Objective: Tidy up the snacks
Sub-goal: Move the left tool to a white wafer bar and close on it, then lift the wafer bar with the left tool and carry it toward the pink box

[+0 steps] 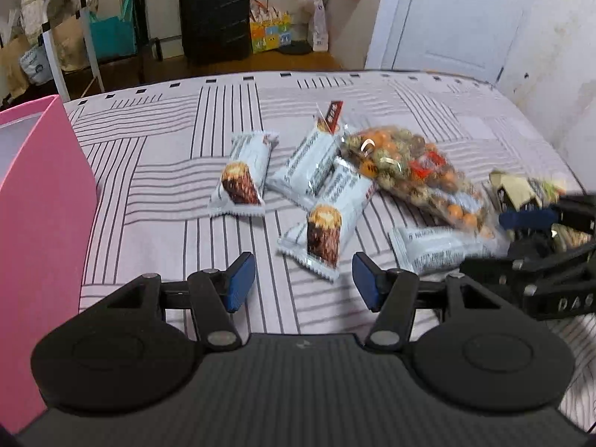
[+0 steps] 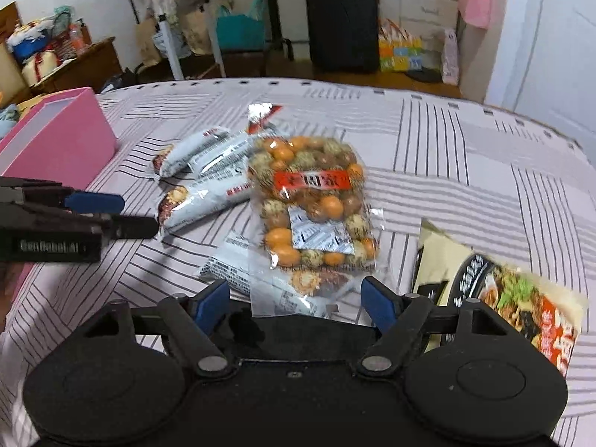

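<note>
Both sets of fingers stand apart and grip nothing: our left gripper [image 1: 303, 279] hovers at the near corner of a white snack bar [image 1: 323, 229], our right gripper [image 2: 296, 300] straddles the clear bag of coated nuts [image 2: 314, 201]. On the striped bedsheet [image 1: 149, 171], more bars lie toward 11 o'clock, a pink box [image 1: 37, 201] at 9, a black suitcase [image 1: 214, 13] on the floor at 12.

Black suitcase [image 1: 215, 13] on wooden floor [image 1: 298, 60], white door [image 1: 454, 18] beside.
</note>
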